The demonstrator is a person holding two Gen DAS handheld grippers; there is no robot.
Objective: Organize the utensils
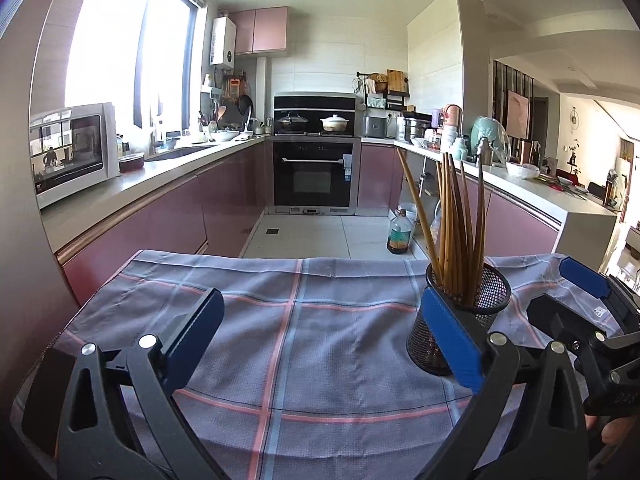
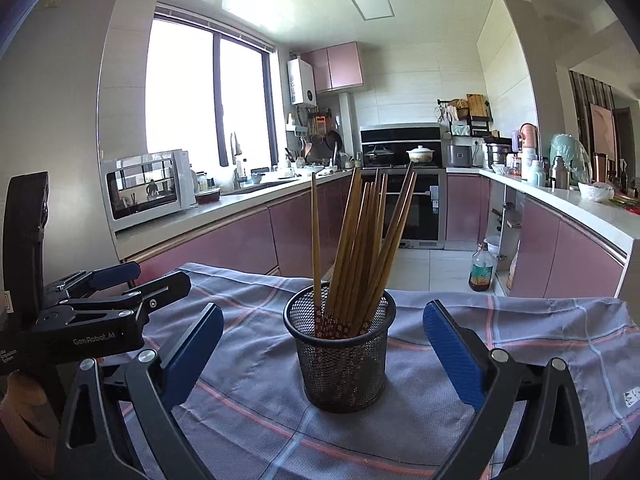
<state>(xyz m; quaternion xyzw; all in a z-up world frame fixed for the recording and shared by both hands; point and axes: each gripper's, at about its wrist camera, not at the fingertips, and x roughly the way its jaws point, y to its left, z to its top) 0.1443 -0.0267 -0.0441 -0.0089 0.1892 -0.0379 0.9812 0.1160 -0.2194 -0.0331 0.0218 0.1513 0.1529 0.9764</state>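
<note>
2 grippers: you are holding both with nothing between the fingers.
Left gripper (image 1: 322, 344): your jaws are standing wide apart over the cloth, and the holder is sitting just beyond the right-hand finger (image 1: 452, 344), outside the gap.
Right gripper (image 2: 323, 354): your jaws are standing wide apart, with the holder standing ahead, centred between the 2 blue pads (image 2: 192, 356), neither pad touching it.
Mesh holder (image 2: 340, 354): you are looking at a black wire cup standing upright on the checked cloth (image 2: 248, 408), which is covering the table.
Contents: the chopsticks (image 2: 356, 240) are filling the holder as 1 loose bundle of brown sticks.
Long axis: the sticks are standing nearly vertical, patterned ends down in the cup, plain ends pointing up and fanning outward.
Lean: in the right wrist view most are tilting right; 1 stick at the left is standing almost straight.
Location: the holder is sitting near the far edge of the cloth, toward the kitchen floor.
Other containers: an oil bottle (image 1: 398, 234) is standing on the floor beyond; its level is too small to tell.
</note>
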